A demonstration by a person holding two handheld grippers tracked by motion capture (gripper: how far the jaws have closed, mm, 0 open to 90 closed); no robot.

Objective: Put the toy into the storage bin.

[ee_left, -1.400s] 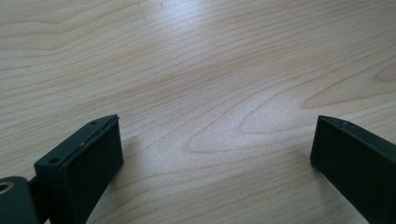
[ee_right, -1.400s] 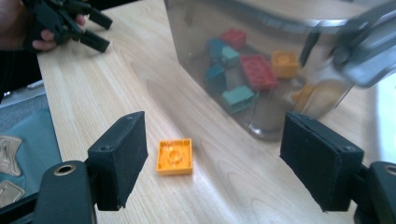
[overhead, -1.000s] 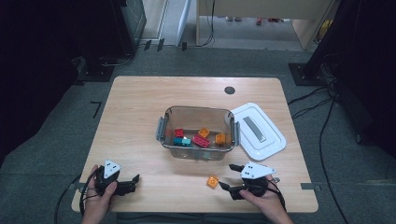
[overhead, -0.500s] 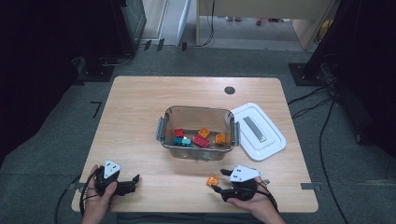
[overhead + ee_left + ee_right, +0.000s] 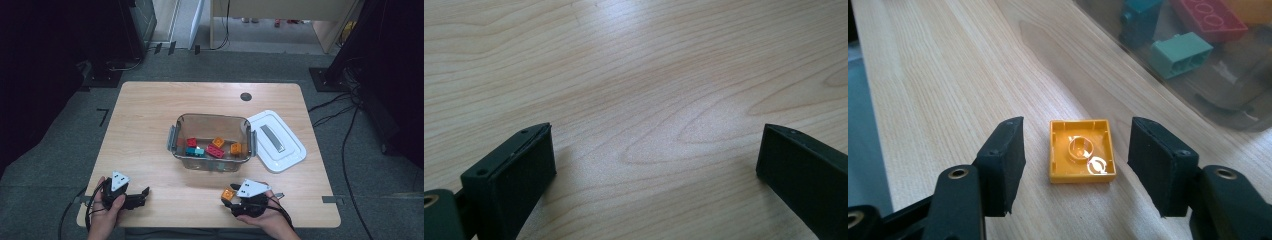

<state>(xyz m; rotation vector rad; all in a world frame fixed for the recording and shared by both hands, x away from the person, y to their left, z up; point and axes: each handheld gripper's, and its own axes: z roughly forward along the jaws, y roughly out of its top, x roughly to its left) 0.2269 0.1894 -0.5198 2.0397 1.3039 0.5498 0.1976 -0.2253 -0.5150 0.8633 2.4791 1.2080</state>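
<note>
Orange plastic, a small square brick (image 5: 1081, 157), lies hollow side up on the wooden worktop (image 5: 150, 130), just in front of the clear container (image 5: 212, 123) that already holds red, teal and orange bricks. The right gripper (image 5: 1075, 165) has its two jaws on either side of this brick with a gap showing at each side; they have just been closing around it, but the pads do not yet press on it, so nothing is grasped. That straddling pose looks meant to square the jaws to the brick's flat sides before the pinch, presumably so it can be lifted into the container. The white lid (image 5: 276, 140) lies beside the container's right end, off and out of the way so the opening is free. The left gripper (image 5: 651, 165), well to the left of the container near the worktop's front edge, is released, its jaws spread wide over bare wood. No brand, label or writing can be read anywhere.
</note>
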